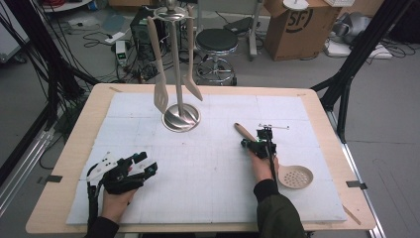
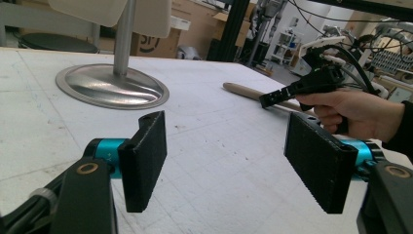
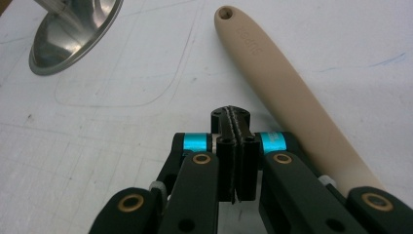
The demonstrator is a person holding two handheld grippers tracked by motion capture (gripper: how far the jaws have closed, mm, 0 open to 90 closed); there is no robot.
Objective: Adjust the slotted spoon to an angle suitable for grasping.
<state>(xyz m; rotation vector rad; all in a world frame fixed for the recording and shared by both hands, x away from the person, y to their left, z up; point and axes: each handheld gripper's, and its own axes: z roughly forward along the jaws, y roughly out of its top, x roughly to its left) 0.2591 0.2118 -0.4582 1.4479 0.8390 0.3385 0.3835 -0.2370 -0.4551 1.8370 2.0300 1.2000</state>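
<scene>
A beige skimmer spoon (image 1: 295, 177) lies on the white mat at the right, its long handle (image 3: 292, 97) running up and left. My right gripper (image 1: 250, 144) sits low over the mat just left of that handle, jaws shut together with nothing between them (image 3: 230, 116). My left gripper (image 1: 147, 163) rests near the front left of the mat, open and empty; its two pads (image 2: 146, 156) stand far apart. In the left gripper view the right gripper (image 2: 287, 95) shows farther off in a hand, beside the handle (image 2: 243, 90).
A metal utensil stand (image 1: 181, 117) with a round base (image 2: 112, 85) stands at the mat's far middle. A slotted turner (image 1: 160, 94) and a spatula (image 1: 192, 87) hang from it. The wooden table (image 1: 74, 148) edges the mat; a stool and boxes lie beyond.
</scene>
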